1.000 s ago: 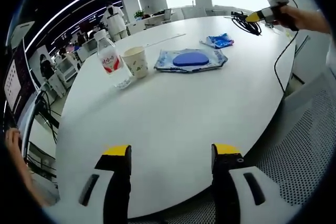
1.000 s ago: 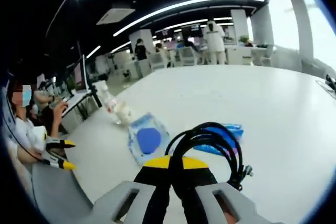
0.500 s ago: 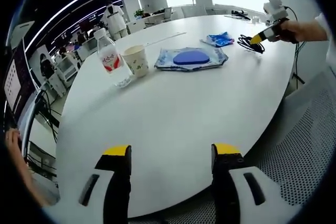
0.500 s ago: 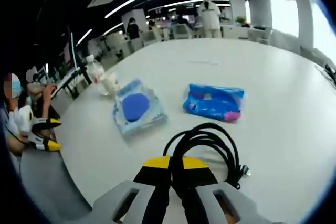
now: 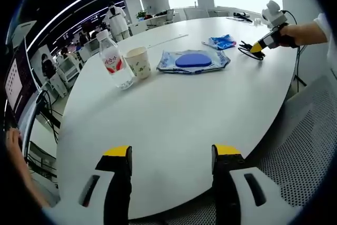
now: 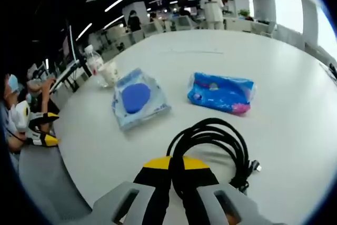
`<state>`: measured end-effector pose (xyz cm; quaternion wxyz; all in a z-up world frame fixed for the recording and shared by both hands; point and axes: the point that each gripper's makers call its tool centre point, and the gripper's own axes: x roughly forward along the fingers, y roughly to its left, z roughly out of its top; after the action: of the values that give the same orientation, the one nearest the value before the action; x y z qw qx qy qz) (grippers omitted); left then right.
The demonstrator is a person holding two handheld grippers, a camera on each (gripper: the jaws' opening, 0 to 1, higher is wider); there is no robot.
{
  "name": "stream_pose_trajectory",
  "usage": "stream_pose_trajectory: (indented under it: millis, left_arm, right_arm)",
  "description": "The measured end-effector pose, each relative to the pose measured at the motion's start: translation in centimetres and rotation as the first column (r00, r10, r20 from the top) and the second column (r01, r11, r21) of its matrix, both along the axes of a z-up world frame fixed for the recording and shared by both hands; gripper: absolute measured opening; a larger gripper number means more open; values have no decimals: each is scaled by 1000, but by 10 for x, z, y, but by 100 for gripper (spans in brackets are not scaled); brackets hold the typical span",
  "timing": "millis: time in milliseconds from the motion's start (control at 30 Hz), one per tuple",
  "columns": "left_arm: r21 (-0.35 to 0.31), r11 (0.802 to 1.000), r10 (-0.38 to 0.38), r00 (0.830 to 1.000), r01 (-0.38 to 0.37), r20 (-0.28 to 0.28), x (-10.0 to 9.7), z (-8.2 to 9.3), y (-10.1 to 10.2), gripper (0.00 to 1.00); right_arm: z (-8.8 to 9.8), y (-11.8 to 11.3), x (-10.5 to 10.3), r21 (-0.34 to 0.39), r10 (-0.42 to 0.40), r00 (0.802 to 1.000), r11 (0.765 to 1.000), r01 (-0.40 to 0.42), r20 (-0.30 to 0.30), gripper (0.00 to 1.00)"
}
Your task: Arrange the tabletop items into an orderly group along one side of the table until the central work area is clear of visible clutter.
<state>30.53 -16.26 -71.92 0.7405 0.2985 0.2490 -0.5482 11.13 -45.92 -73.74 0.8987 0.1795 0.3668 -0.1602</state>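
On the white surface (image 5: 174, 114): 1 water bottle, 1 paper cup, 1 clear packet with a blue round pad, 1 blue pouch, 1 coil of black cable.
Water bottle (image 5: 112, 60): upright, red and white label, at the far left of the row in the left gripper view; also seen small at (image 6: 95, 66).
Paper cup (image 5: 138, 62): upright, just beside the bottle, on its right.
Clear packet (image 5: 193, 60): lies flat, right of the cup and apart from it; blue pad inside; in the right gripper view at (image 6: 138, 98).
Blue pouch (image 6: 222, 93): flat, near the packet, not touching it; seen small at (image 5: 221, 41).
Black cable (image 6: 212, 146): coiled, one end of the loop between the right claw's jaws, plug ends resting on the surface at the right.
Right claw (image 6: 172, 169): jaws pressed together, pinching the cable; from the left gripper view it sits at the far right edge of the surface (image 5: 256, 48), held by a hand.
Left claw (image 5: 171, 154): jaws spread, nothing between them, above the near edge of the surface.
Chair mesh (image 5: 303, 151): right of the left claw.
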Motion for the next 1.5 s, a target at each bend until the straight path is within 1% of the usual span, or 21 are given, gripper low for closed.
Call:
stream_pose_trajectory:
  millis: [167, 233, 300, 367, 467, 500, 600, 767, 967, 1133, 1300, 1367, 1400, 1433, 1467, 1500]
  left_arm:
    - [6, 1000, 0, 1000, 0, 3, 0, -1, 0, 61]
    - [14, 1000, -2, 1000, 2, 5, 1, -2, 1, 61]
    - [10, 1000, -3, 1000, 3, 7, 1, -1, 1, 61]
    - [10, 1000, -1, 1000, 1, 8, 1, -1, 1, 61]
    - [10, 1000, 0, 1000, 0, 10, 2, -1, 1, 61]
    - [8, 1000, 0, 1000, 0, 11, 2, 0, 0, 61]
    - [11, 1000, 2, 1000, -2, 9, 2, -1, 1, 61]
    - [12, 1000, 0, 1000, 0, 11, 1, -1, 1, 61]
    - [8, 1000, -1, 1000, 1, 12, 1, 1, 0, 61]
    - [7, 1000, -1, 1000, 1, 12, 1, 1, 0, 61]
    - [5, 1000, -1, 1000, 1, 12, 1, 1, 0, 61]
    - [3, 1000, -4, 1000, 4, 11, 1, 1, -1, 61]
    - [2, 1000, -5, 1000, 5, 10, 0, 1, -1, 61]
    - [-1, 1000, -5, 1000, 5, 6, 0, 1, -1, 61]
    - [-7, 1000, -4, 1000, 4, 2, -1, 2, -2, 61]
    - [-7, 1000, -3, 1000, 3, 1, 0, 2, -2, 62]
  right_arm:
    - [-9, 4, -3, 19, 19, 999, 1000, -19, -26, 2]
    - [-15, 4, -4, 29, 24, 999, 999, -23, -47, 3]
    - [-19, 5, -5, 22, 39, 997, 999, -37, -64, 3]
    - [-19, 4, -5, 19, 39, 997, 999, -38, -64, 3]
    - [-21, 2, -4, 33, 36, 997, 999, -33, -69, 3]
    - [-26, 4, -5, 46, 53, 995, 998, -49, -88, 4]
    - [-30, 4, -4, 49, 70, 991, 997, -65, -113, 4]
    - [-29, 6, -4, 48, 77, 990, 996, -71, -122, 5]
    - [-31, 5, -5, 70, 47, 993, 997, -39, -110, 5]
    - [-31, 7, -5, 37, 61, 990, 998, -56, -127, 6]
    - [-31, 5, -5, 45, 48, 990, 998, -42, -131, 7]
    - [-31, 3, -6, 32, 48, 988, 999, -44, -144, 9]
    - [-30, -1, -7, 4, 50, 986, 999, -50, -159, 15]
    - [-29, -7, -8, -47, 56, 984, 997, -65, -169, 22]
    - [-28, -4, -5, -32, 51, 987, 998, -56, -150, 31]
    - [-25, -3, -3, 1, 24, 992, 1000, -24, -125, 41]
